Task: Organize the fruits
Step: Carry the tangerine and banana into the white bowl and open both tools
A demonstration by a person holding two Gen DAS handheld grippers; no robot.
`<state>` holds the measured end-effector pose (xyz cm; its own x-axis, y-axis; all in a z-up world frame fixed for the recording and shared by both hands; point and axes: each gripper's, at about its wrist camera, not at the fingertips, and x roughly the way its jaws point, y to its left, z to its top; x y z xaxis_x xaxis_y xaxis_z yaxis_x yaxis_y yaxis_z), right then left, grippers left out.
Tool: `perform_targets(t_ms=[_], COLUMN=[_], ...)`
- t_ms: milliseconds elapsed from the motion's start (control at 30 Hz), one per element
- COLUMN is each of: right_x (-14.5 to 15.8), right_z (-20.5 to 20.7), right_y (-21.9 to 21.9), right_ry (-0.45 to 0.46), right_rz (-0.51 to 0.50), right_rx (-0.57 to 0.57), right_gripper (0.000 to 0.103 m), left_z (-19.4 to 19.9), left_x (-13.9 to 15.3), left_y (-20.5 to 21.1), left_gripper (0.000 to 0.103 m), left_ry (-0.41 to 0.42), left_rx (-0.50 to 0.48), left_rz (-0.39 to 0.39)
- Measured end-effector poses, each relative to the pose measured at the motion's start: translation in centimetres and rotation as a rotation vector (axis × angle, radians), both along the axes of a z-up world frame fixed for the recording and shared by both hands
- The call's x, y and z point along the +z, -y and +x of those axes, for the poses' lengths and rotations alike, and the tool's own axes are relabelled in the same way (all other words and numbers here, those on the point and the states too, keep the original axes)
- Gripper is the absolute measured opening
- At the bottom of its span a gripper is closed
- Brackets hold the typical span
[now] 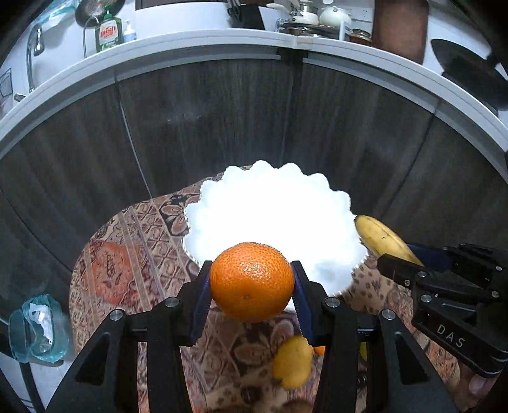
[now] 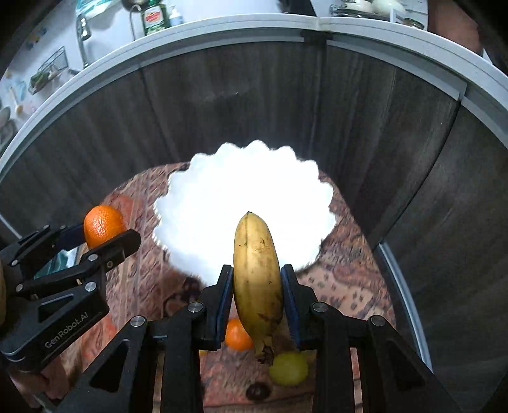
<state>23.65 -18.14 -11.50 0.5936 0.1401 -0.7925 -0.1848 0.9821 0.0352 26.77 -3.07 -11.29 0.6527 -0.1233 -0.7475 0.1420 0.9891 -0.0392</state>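
Left wrist view: left gripper [image 1: 251, 279] jaws clamp an orange [image 1: 251, 281]; right gripper [image 2: 256, 286] jaws grip a banana [image 2: 257, 279], seemingly above the overexposed plate [image 2: 203, 203].

An orange [image 1: 251, 281], round and pitted, sits clamped between blue pads above the near rim of a white scalloped plate [image 1: 270, 209]. A spotted yellow banana [image 2: 257, 279] points tip-first toward that plate. Lower down, 1 lemon [image 1: 293, 362] and another orange [image 2: 236, 335] lie on the patterned cloth

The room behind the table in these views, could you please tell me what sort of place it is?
Most likely a home kitchen: a faucet over a white counter, a green dish soap bottle beside it, and pots further along.
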Motion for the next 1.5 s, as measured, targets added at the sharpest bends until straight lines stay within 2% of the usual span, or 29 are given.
perform_targets(t_ms=[400,700,1033,1200,1267,1300,1333,1367,1467,1500], right_x=[-4.2,-7.5,-10.7,-10.7,-10.3,-10.0,-9.7,-9.5,-8.5,-8.0], right_z=[6.4,10.1,12.3,12.5,12.2,12.0,11.8,11.6,10.9,10.7], right_y=[0.4,1.4,1.6,1.5,1.7,1.8,1.8,1.8,1.6,1.5], right_ry=[-0.01,-0.054,-0.091,-0.082,-0.072,0.014,0.023,0.029,0.06,0.07], right_rz=[-0.007,-0.019,-0.012,-0.047,-0.049,-0.053,-0.056,-0.057,-0.073,-0.077], right_rx=[-0.096,-0.155,-0.151,-0.157,-0.168,-0.159,-0.16,-0.159,-0.164,-0.167], right_gripper=[0.031,0.031,0.031,0.034,0.046,0.051,0.052,0.052,0.065,0.069], left_z=[5.8,9.7,11.4,11.3,11.2,11.1,10.9,10.8,10.2,9.9], left_x=[-3.8,-7.2,-10.0,-10.4,-10.2,-10.0,-9.7,-9.4,-8.2,-7.7], left_y=[-0.9,-1.0,-0.9,-0.8,-0.9,-1.0,-1.1,-1.1,-1.4,-1.5], left_gripper=[0.046,0.046,0.047,0.06,0.063,0.065,0.066,0.071,0.09,0.093], left_ry=[-0.024,-0.063,-0.135,-0.149,-0.147,-0.144,-0.138,-0.133,-0.106,-0.092], left_rx=[0.024,0.021,0.027,0.051,0.058,0.064,0.067,0.07,0.093,0.101], left_rz=[0.009,0.034,0.043,0.089,0.092,0.091,0.087,0.087,0.089,0.083])
